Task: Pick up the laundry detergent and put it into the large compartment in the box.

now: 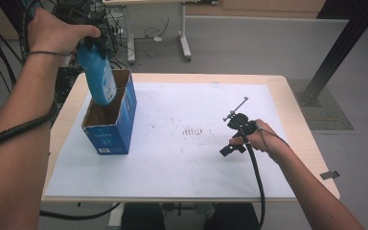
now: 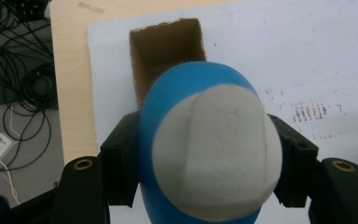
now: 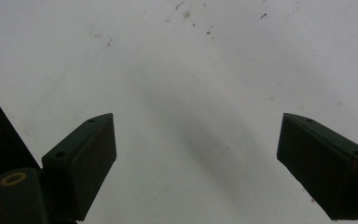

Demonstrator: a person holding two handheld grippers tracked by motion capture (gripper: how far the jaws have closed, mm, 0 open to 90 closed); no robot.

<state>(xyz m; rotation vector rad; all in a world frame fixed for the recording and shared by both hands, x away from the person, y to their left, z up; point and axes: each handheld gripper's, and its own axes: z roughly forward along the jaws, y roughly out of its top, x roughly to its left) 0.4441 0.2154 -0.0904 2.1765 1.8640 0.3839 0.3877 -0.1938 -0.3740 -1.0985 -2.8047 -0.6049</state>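
Note:
A blue bottle [image 1: 99, 79] hangs bottom-down, its lower end inside the top of an open blue cardboard box [image 1: 111, 129] at the left of the table. My left gripper [image 1: 93, 42] is shut on the bottle's upper part, held up by the person's hand. In the left gripper view the bottle [image 2: 205, 140], blue with a pale patch, sits between the black jaws of my left gripper [image 2: 209, 156], and the box's brown opening [image 2: 165, 51] lies beyond it. My right gripper [image 1: 233, 136] rests low over the white sheet at the right, and its jaws [image 3: 196, 158] stand wide open with nothing between them.
A white sheet [image 1: 191, 158] covers most of the wooden table [image 1: 297, 115]. Faint reddish marks [image 1: 194, 131] dot its middle. Cables and equipment [image 1: 120, 19] crowd the floor behind the table's left corner; a black post [image 1: 333, 52] stands at the right.

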